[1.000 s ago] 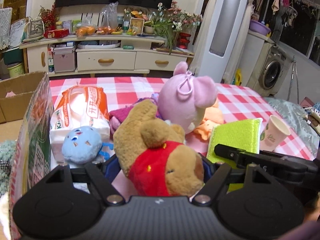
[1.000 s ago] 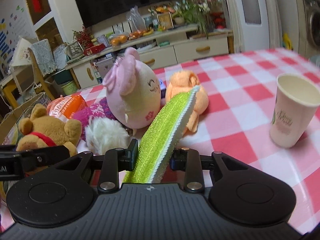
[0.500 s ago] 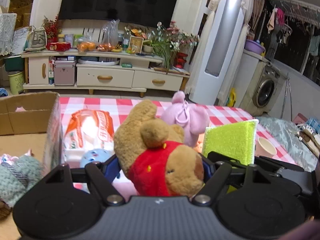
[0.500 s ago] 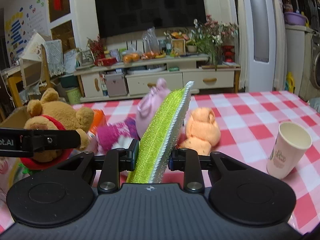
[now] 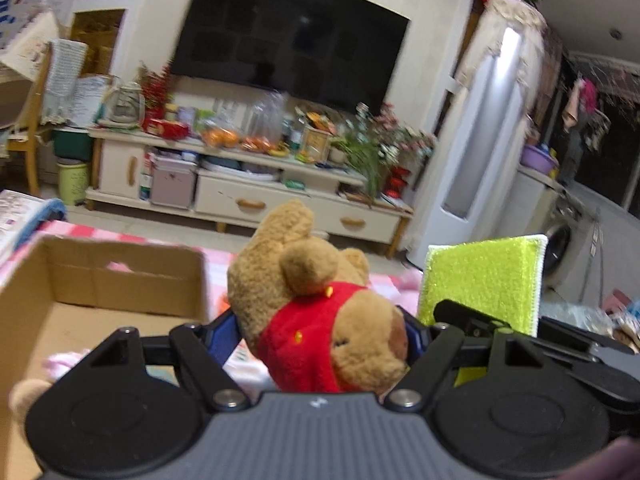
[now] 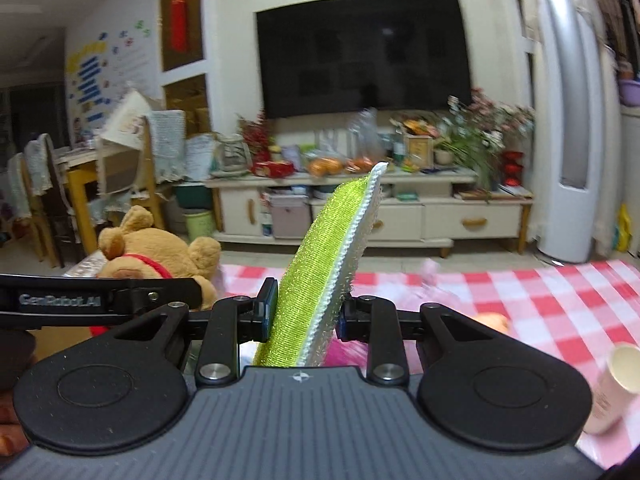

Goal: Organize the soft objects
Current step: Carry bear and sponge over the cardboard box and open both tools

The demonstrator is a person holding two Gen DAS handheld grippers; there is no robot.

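Left wrist view, centre of the frame: the left gripper (image 5: 320, 320) stands partly open, its blue-padded jaws pressed against both flanks of a brown plush bear in a red shirt (image 5: 316, 312), which it holds clear of the table. The bear lies on its back between the jaws, head toward the camera, one arm pointing up toward the upper centre of the frame. To the left of the jaws, in the lower left of the frame, sits an open brown cardboard box (image 5: 100, 280); something pink and soft lies on its floor, too blurred to name. To the right of the bear a flat lime-green rectangular sponge cloth with a white edge (image 5: 484, 280) stands upright, broad face to the camera, with the black arm of the right gripper (image 5: 452, 312) beneath it.

Right wrist view, centre of the frame: the right gripper (image 6: 306, 314) is closed down narrowly on the lower part of the sponge cloth (image 6: 324, 256), which rises edge-on and leans toward the upper right. At centre left the bear (image 6: 156, 248) appears behind a black finger of the left gripper (image 6: 100, 300). A red-and-white checked tablecloth (image 6: 540, 300) fills the right half, and a pale paper cup (image 6: 616, 384) stands at the lower right edge.
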